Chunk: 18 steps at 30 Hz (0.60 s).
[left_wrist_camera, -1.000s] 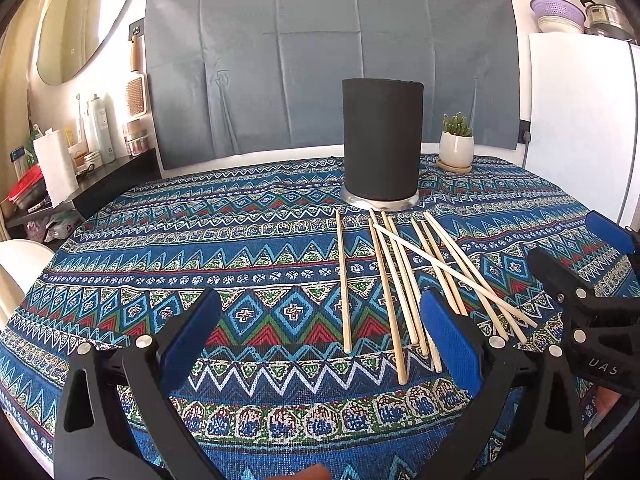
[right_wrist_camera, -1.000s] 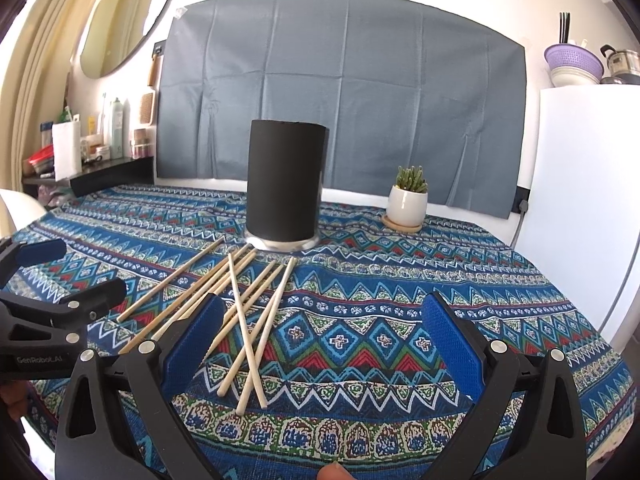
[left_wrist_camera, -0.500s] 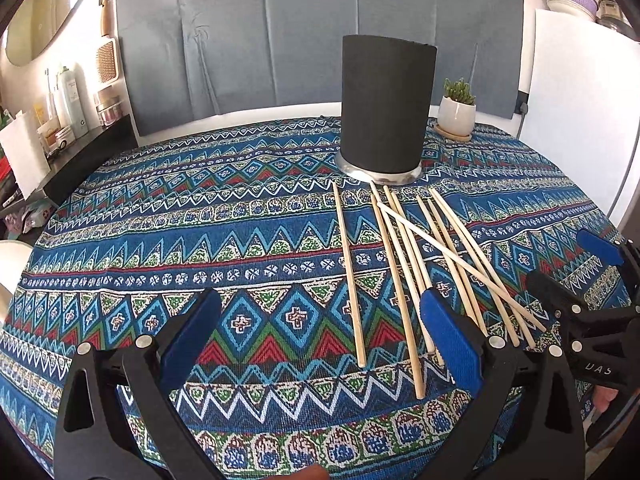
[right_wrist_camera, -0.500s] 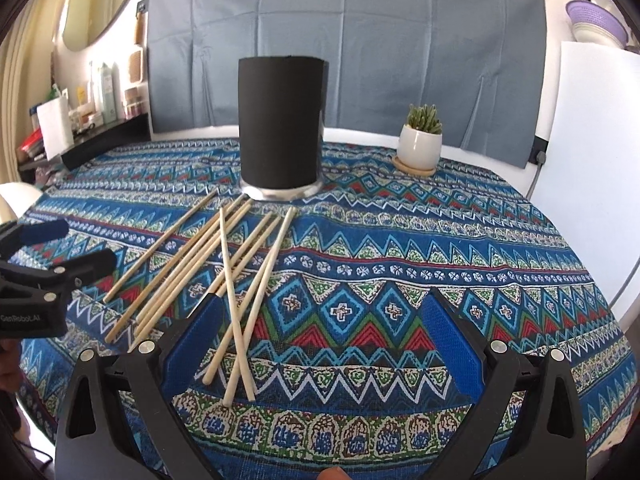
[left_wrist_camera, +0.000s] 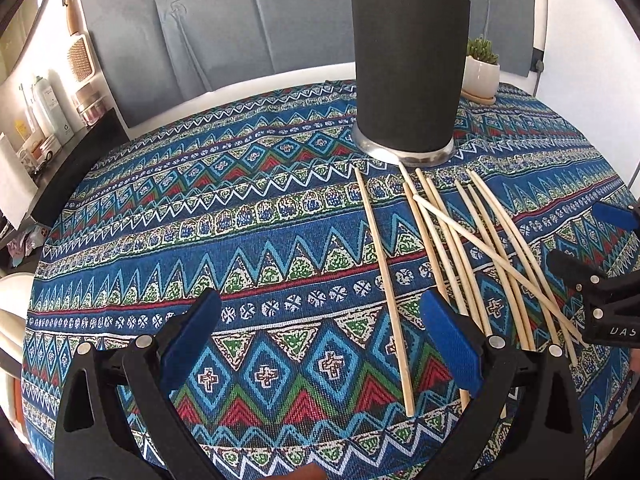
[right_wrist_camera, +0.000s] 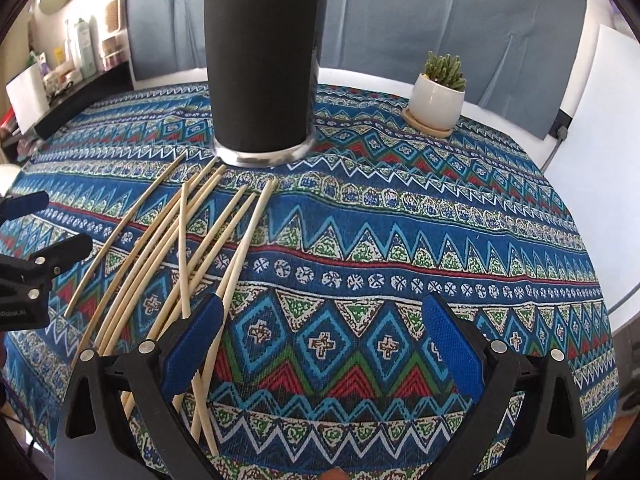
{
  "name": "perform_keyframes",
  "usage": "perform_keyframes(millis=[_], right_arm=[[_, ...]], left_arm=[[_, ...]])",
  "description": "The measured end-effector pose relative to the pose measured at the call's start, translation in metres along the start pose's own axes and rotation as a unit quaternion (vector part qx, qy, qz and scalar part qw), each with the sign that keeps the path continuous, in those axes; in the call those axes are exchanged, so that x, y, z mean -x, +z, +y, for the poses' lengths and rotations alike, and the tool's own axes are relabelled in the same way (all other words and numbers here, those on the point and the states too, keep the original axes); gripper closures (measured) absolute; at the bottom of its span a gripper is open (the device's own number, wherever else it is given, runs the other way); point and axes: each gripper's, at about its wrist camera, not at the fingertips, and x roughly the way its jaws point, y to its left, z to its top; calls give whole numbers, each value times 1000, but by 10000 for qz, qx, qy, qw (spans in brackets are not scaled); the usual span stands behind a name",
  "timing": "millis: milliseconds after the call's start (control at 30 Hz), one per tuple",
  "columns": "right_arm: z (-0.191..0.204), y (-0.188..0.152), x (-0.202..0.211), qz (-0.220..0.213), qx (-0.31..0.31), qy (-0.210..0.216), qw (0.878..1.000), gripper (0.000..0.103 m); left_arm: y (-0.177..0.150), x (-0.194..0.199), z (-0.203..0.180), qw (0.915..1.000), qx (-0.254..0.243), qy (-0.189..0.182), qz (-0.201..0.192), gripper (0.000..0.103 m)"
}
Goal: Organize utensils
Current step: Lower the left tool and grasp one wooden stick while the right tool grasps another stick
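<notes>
Several wooden chopsticks (left_wrist_camera: 460, 248) lie loose on the patterned tablecloth in front of a tall black cylinder holder (left_wrist_camera: 408, 68). One chopstick (left_wrist_camera: 384, 276) lies apart to the left of the pile. My left gripper (left_wrist_camera: 320, 340) is open and empty, low over the cloth, left of the pile. My right gripper (right_wrist_camera: 320, 340) is open and empty; the chopsticks (right_wrist_camera: 192, 248) lie under and left of its left finger (right_wrist_camera: 196, 344). The holder (right_wrist_camera: 260, 64) stands behind them. Each gripper shows at the edge of the other's view.
A small cactus in a white pot (right_wrist_camera: 438, 96) stands on a coaster right of the holder. A shelf with bottles (left_wrist_camera: 44, 112) is at the far left. A white cabinet (left_wrist_camera: 580, 32) is beyond the table's right edge. The blue tablecloth (left_wrist_camera: 240, 240) covers the round table.
Both grippers have moved forward and tilted down toward the table, so the chopsticks and holder appear closer. Both stay open. Nothing on the table has moved.
</notes>
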Motion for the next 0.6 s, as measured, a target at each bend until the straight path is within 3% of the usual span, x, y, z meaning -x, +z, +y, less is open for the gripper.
perform_keyframes(millis=[100,300,433,600], right_arm=[[1,7,-7,167,37,60,9998,8],[2,16,-21,533,48,306,9981,8],[-10,18,-30,788,-83,430,9959,8],[-19,17,-37,898,-106,669,9937,7]], left_arm=[[5,-10,3,9997,-41,89,208,6],[13,-30,9,9980,81,-94,627,5],[13,-32,7,9987,40,-98,492,5],[13,-39,24,9965,-81,-688,478,4]])
